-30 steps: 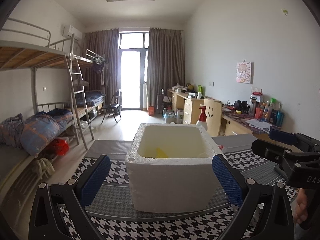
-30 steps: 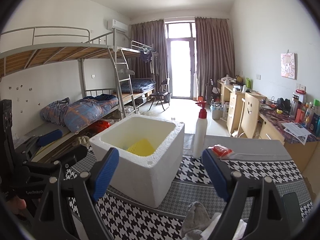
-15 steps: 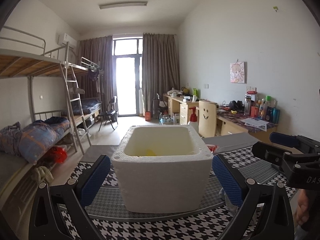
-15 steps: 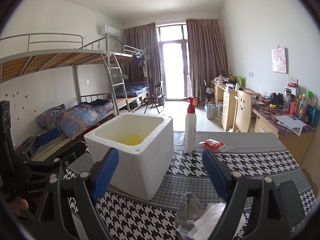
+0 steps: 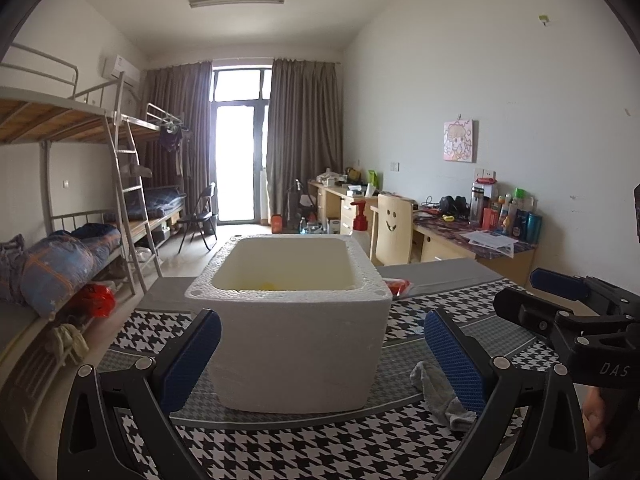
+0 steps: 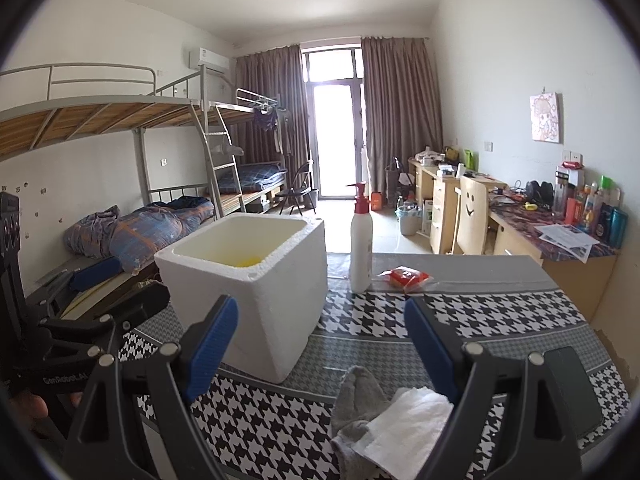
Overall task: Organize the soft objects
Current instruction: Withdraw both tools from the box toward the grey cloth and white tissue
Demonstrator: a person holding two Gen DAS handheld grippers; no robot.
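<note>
A white foam box [image 5: 296, 344] stands on the houndstooth tablecloth [image 5: 320, 452], with something yellow [image 5: 267, 286] inside; the box also shows in the right wrist view [image 6: 256, 280]. A grey sock [image 6: 354, 400] and a white cloth [image 6: 404, 424] lie on the table to the right of the box, just below my right gripper [image 6: 320, 344]. The sock shows in the left wrist view [image 5: 438, 396]. My left gripper [image 5: 320, 356] is open and empty, facing the box's near wall. My right gripper is open and empty.
A white pump bottle with a red top [image 6: 361, 240] and a red packet [image 6: 406, 276] sit behind the box. A dark phone-like slab [image 6: 572, 388] lies at the table's right. Bunk beds [image 6: 120, 168] stand at left, desks [image 6: 560, 240] at right.
Both grippers have pulled back and lowered; the box looks farther and less of its inside shows. The sock and white cloth have come further into the right wrist view.
</note>
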